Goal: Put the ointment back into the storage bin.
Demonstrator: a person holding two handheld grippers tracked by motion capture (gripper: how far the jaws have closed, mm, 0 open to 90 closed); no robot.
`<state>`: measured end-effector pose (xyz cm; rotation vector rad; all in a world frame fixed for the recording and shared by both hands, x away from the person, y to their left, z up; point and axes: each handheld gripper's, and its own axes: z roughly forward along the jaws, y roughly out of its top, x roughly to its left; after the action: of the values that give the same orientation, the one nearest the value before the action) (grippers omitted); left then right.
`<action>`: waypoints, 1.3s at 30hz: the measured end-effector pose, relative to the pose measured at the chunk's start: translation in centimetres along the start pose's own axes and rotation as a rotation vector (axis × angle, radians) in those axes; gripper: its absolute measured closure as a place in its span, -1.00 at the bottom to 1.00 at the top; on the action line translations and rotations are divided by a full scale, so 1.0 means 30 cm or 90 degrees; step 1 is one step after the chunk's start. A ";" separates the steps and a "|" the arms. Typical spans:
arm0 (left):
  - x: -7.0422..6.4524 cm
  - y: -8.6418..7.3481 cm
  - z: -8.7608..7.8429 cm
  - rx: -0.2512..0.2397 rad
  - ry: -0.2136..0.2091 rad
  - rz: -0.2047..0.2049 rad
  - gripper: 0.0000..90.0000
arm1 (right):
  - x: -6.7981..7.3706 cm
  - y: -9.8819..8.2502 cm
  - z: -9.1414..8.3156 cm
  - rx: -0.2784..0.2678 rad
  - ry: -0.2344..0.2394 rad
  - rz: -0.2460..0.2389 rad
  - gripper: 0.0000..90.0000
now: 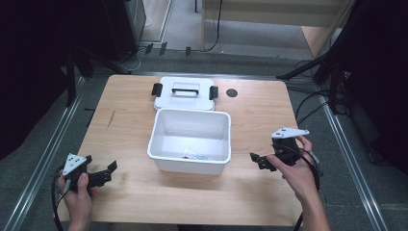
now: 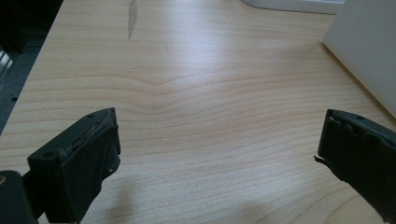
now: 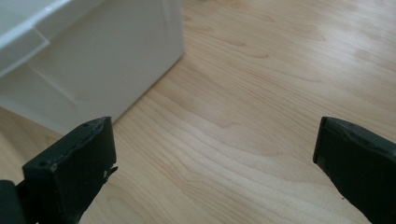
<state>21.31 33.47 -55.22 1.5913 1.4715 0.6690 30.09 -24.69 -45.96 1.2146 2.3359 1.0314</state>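
Both claws, left (image 1: pixel 107 173) and right (image 1: pixel 257 160), gape empty beside the white plastic bin (image 1: pixel 189 141). It looks light, rigid and slick; grip its rim.

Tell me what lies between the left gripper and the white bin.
Nothing: in the high view, bare wooden table separates the left gripper from the white bin.

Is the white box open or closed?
Open. The box has no cover; its lid lies flat on the table behind it.
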 end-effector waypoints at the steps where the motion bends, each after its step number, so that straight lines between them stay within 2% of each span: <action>1: 0.000 0.000 0.000 0.000 0.000 0.000 -1.00 | 0.000 0.000 0.000 0.000 0.000 0.000 -1.00; 4: -0.001 0.000 0.000 0.001 0.000 0.001 -1.00 | -0.023 -0.053 0.000 -0.029 -0.014 0.023 -1.00; 6: 0.001 0.000 0.000 0.000 0.000 0.002 -1.00 | -0.045 -0.108 0.000 -0.050 -0.035 0.046 -1.00; 8: 0.001 0.000 -0.001 0.000 -0.001 0.002 -1.00 | -0.053 -0.126 -0.002 -0.058 -0.045 0.055 -1.00; 9: 0.000 0.000 0.000 -0.001 -0.001 0.002 -1.00 | -0.063 -0.145 -0.004 -0.065 -0.052 0.065 -1.00; 10: 0.000 0.000 -0.001 -0.002 -0.002 0.004 -1.00 | -0.085 -0.182 -0.010 -0.082 -0.062 0.088 -1.00; 11: 0.000 0.000 -0.001 -0.002 -0.002 0.004 -1.00 | -0.085 -0.182 -0.010 -0.082 -0.062 0.088 -1.00; 12: 0.000 0.000 -0.001 -0.002 -0.002 0.005 -1.00 | -0.106 -0.217 -0.019 -0.095 -0.067 0.108 -1.00; 13: 0.000 0.000 -0.001 -0.002 -0.002 0.004 -1.00 | -0.106 -0.217 -0.019 -0.095 -0.067 0.108 -1.00; 15: 0.000 0.000 0.000 -0.002 -0.002 0.003 -1.00 | -0.129 -0.264 -0.038 -0.110 -0.076 0.122 -1.00; 20: 0.000 0.000 0.000 -0.001 -0.002 0.000 -1.00 | -0.155 -0.335 -0.074 -0.126 -0.084 0.125 -1.00; 24: -0.003 0.000 0.000 -0.001 0.002 0.007 -1.00 | -0.169 -0.376 -0.094 -0.133 -0.082 0.132 -1.00; 25: -0.005 0.000 -0.001 0.000 0.002 0.012 -1.00 | -0.177 -0.403 -0.101 -0.132 -0.083 0.137 -1.00; 26: -0.005 0.000 -0.001 0.000 0.002 0.012 -1.00 | -0.177 -0.403 -0.101 -0.132 -0.083 0.137 -1.00; 29: -0.006 0.000 -0.001 0.000 0.003 0.013 -1.00 | -0.178 -0.452 -0.109 -0.145 -0.092 0.142 -1.00; 31: -0.006 0.000 -0.001 0.000 0.002 0.013 -1.00 | -0.176 -0.461 -0.109 -0.152 -0.097 0.139 -1.00; 33: -0.002 -0.001 -0.003 -0.005 0.000 0.004 -1.00 | -0.171 -0.486 -0.101 -0.170 -0.106 0.155 -1.00; 35: 0.002 -0.002 -0.006 -0.010 -0.002 -0.002 -1.00 | -0.166 -0.488 -0.104 -0.194 -0.109 0.158 -1.00; 37: 0.003 -0.002 -0.007 -0.012 -0.003 -0.003 -1.00 | -0.165 -0.488 -0.104 -0.198 -0.111 0.159 -0.98; 39: 0.001 -0.003 -0.007 -0.011 -0.001 0.001 -1.00 | -0.161 -0.481 -0.097 -0.194 -0.124 0.146 -0.93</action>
<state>21.09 33.55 -55.19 1.5786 1.4599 0.6790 22.93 -35.39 -54.58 1.4084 1.8457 1.2273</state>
